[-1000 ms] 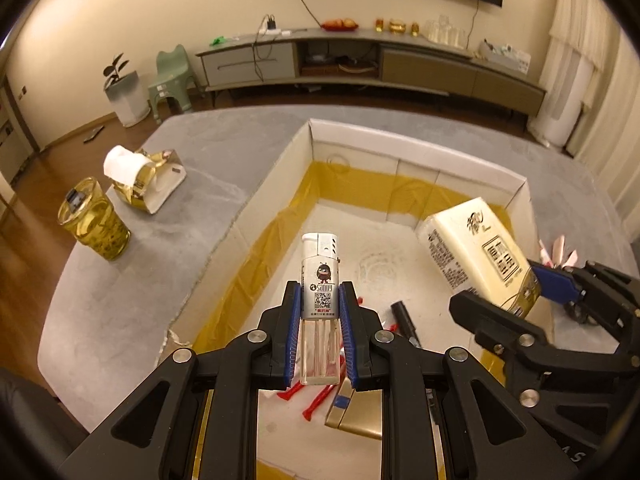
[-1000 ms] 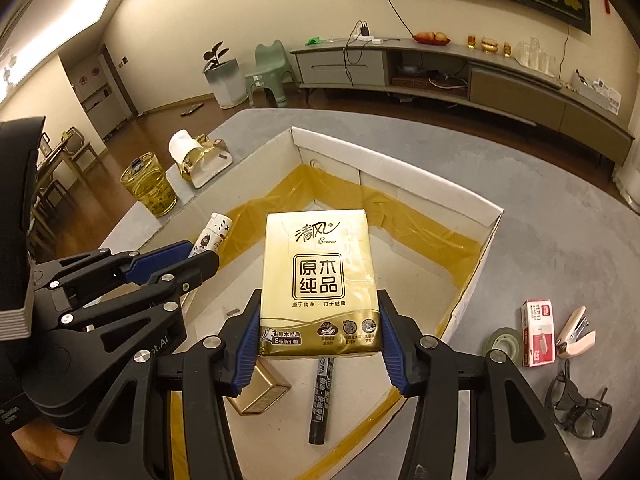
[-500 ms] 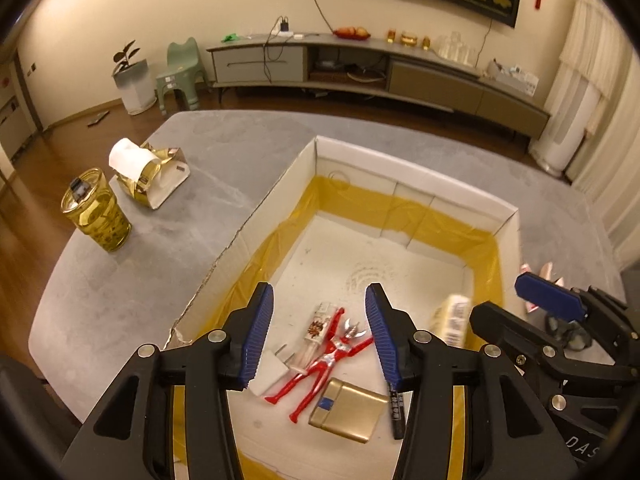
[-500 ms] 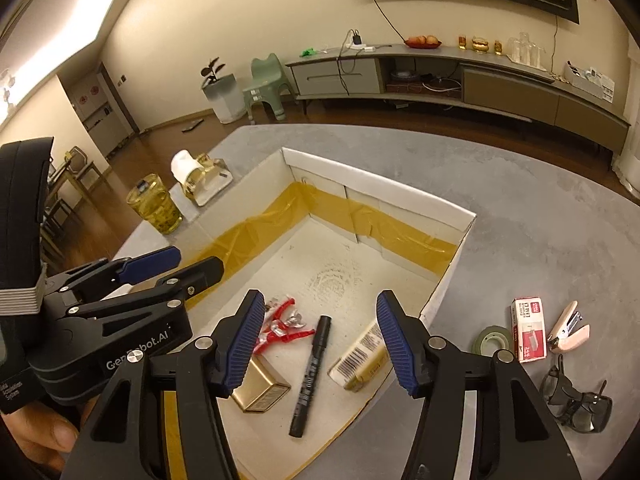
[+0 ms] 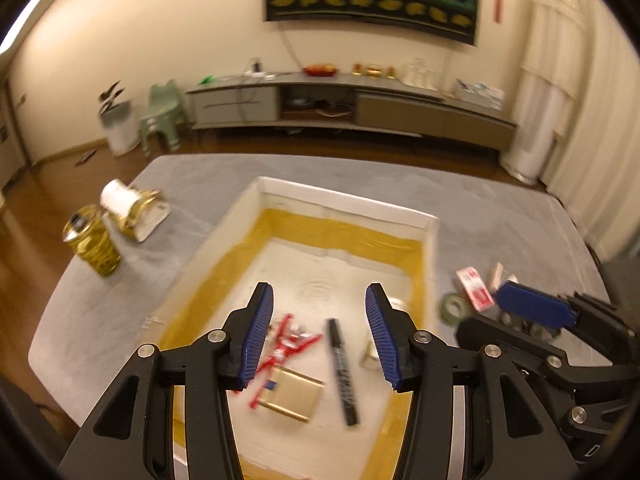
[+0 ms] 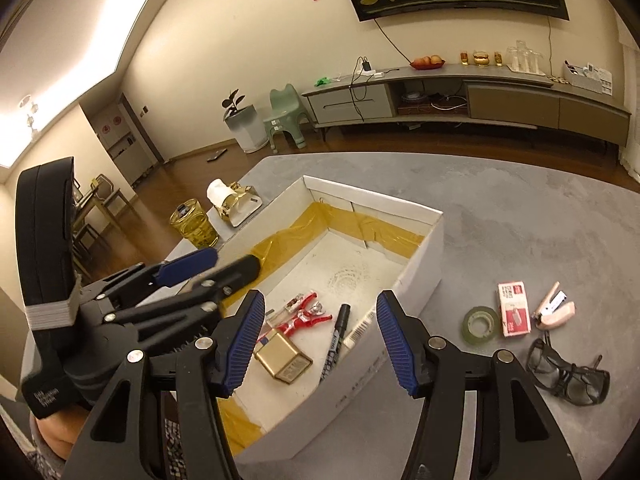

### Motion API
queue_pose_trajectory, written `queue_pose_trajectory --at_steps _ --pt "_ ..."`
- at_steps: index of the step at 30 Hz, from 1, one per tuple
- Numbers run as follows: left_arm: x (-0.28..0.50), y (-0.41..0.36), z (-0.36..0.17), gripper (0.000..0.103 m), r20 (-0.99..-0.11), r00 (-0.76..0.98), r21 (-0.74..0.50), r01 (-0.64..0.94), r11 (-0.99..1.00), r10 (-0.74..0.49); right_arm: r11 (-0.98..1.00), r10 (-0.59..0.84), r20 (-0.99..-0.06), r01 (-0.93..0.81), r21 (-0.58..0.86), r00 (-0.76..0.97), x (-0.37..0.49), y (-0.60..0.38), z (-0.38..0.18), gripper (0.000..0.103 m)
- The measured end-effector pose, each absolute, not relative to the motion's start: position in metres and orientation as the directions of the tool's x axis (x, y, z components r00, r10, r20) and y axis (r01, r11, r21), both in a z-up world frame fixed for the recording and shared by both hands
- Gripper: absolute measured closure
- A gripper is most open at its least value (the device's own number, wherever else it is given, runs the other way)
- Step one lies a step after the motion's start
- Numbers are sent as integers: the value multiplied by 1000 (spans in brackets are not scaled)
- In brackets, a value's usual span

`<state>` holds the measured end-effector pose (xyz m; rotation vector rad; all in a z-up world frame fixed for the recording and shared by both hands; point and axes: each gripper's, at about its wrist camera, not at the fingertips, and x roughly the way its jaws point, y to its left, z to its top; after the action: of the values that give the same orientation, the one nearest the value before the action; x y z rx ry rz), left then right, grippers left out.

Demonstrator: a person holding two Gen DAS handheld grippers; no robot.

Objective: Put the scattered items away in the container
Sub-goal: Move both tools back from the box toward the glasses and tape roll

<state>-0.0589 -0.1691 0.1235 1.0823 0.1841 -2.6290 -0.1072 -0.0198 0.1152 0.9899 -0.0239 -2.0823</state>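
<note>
Left gripper (image 5: 319, 332) and right gripper (image 6: 320, 338) held above white box (image 6: 420, 272), jaws spread, nothing between pads. Inside box seen: gold tin (image 6: 283, 361), black marker (image 6: 335, 340), red toy figure (image 6: 306, 316), tissue pack (image 6: 360, 330) against right wall. Outside box, on grey table (image 6: 520, 220): glasses (image 6: 568, 372), tape roll (image 6: 481, 325), staple box (image 6: 514, 309), pink stapler (image 6: 556, 312). Further left, gold cup (image 6: 194, 229) placed.

The box wall (image 6: 404, 308) half hides the tissue pack (image 6: 358, 330) inside.
</note>
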Motion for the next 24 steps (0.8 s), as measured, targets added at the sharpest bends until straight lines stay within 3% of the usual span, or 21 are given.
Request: queue_pose_trajectory --at_steps 14,24 --pt "-71 -76 107 52 -694 -698 102 150 -983 -179 -723 -621 -676 621 301 -396 -99 65 94 44" --pt "-105 -30 57 52 -753 -635 179 52 -983 -171 -784 -564 -731 527 329 -384 -139 106 47 44"
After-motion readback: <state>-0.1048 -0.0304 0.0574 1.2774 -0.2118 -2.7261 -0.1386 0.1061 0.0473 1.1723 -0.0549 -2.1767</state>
